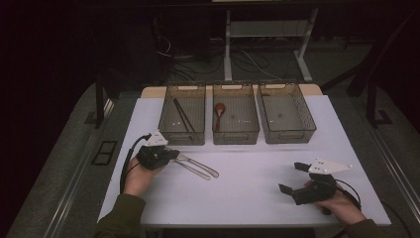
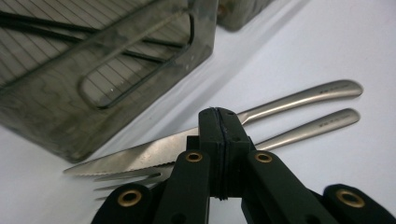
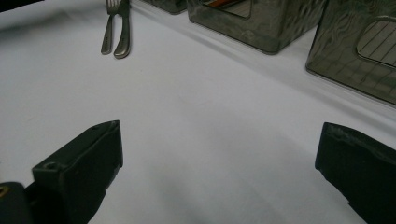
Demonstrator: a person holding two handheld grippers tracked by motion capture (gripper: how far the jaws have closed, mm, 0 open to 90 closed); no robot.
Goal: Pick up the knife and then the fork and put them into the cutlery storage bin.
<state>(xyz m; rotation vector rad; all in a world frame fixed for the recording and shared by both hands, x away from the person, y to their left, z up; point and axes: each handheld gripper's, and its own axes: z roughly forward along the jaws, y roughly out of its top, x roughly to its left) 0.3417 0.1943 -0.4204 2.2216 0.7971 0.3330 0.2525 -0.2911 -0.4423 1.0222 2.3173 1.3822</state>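
The left tongs [image 2: 219, 122] are seen pressed together over the knife [image 2: 154, 153], which lies on the counter [image 1: 247, 183] beside the fork [image 2: 308, 131], just before the left bin [image 1: 182, 121]. Handles point away toward the right tongs [image 1: 294, 178], held wide and well apart.
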